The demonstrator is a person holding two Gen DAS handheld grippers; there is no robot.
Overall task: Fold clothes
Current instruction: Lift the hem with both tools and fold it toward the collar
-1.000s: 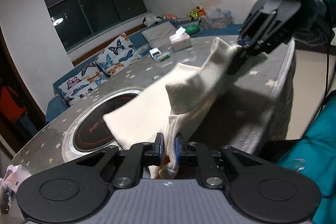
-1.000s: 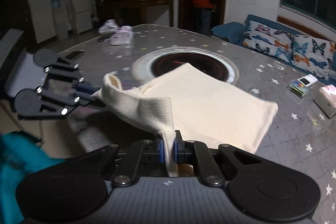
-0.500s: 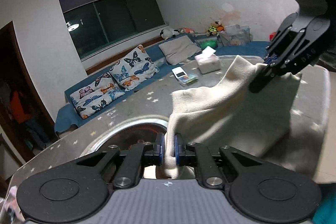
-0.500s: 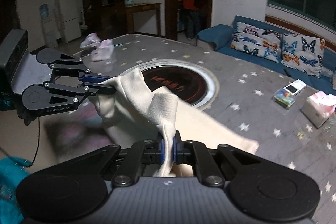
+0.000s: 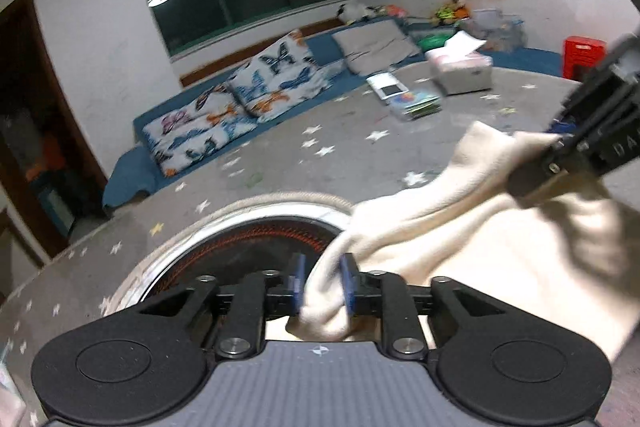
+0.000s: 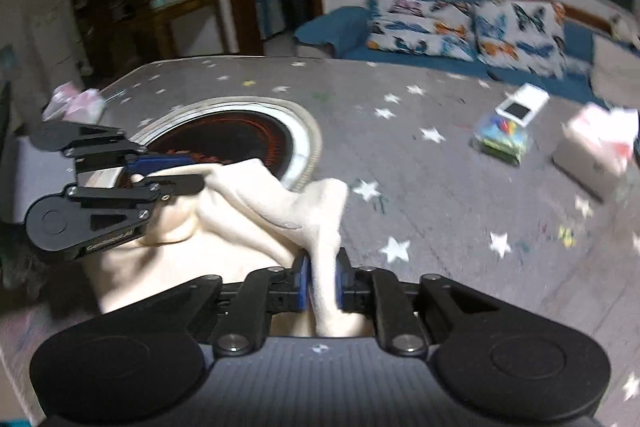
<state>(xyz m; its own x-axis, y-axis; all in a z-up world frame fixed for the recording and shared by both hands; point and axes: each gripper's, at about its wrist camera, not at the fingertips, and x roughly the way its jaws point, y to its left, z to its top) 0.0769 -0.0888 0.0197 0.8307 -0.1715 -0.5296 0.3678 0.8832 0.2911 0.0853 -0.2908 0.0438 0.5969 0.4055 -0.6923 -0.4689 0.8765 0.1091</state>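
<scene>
A cream cloth (image 5: 480, 247) lies bunched on the grey star-patterned table (image 5: 280, 167), one edge folded over beside the round inset hotplate (image 5: 248, 243). My left gripper (image 5: 322, 285) is opening. A corner of the cloth stands between its blue pads, with a gap at the left pad. My right gripper (image 6: 321, 281) is opening too, a fold of the cloth (image 6: 248, 211) upright and loose between its pads. Each gripper shows in the other's view: the left gripper (image 6: 196, 170) at the hotplate (image 6: 240, 131), the right gripper (image 5: 536, 167) on the far corner.
A tissue box (image 6: 592, 155), a white device (image 6: 522, 105) and a colourful pack (image 6: 502, 139) sit on the table's far right. A pink bundle (image 6: 76, 103) lies at the far left. A blue sofa with butterfly cushions (image 5: 240, 107) runs behind the table.
Both grippers carried the cloth's edge forward across the table and lower, folding it over itself. Both pairs of jaws, pinched tight before, now stand wider apart.
</scene>
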